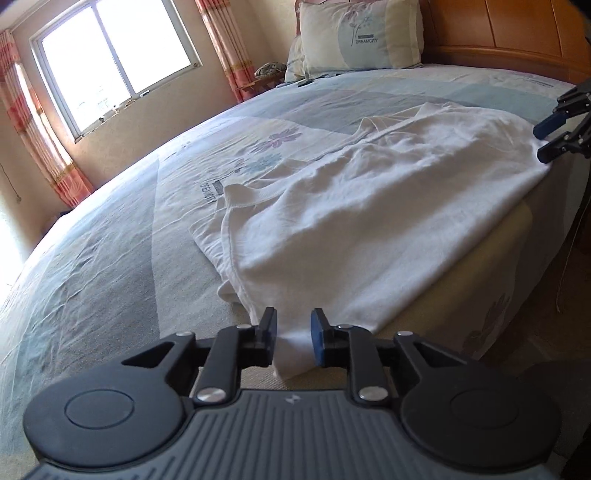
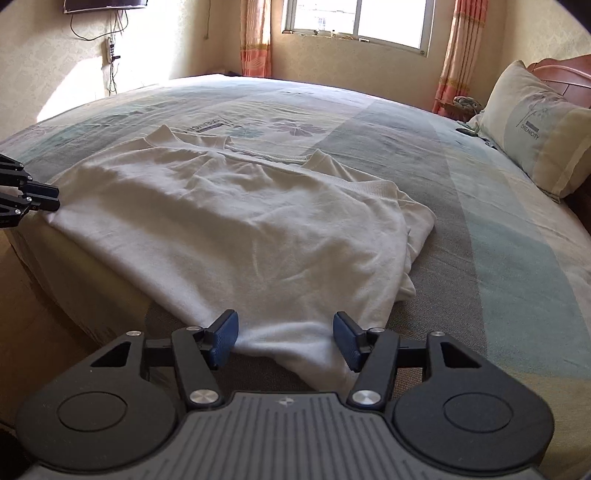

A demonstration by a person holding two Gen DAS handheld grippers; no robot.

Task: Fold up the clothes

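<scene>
Right wrist view catches a wall-mounted TV (image 2: 105, 5) and dangling cables that the left wrist view doesn't, while the left one shows the wooden headboard (image 1: 498, 33). "DREAMCITY" is printed on the pillow (image 1: 360, 35) and again on the bedsheet (image 1: 110, 266). White sweatshirt (image 2: 229, 221) lies spread along the bed's near edge. Left gripper (image 1: 293, 338) has its fingers slightly apart around a bottom corner hanging over the edge. Right gripper (image 2: 284, 341) is spread wide around the other corner, pads not pressing.
</scene>
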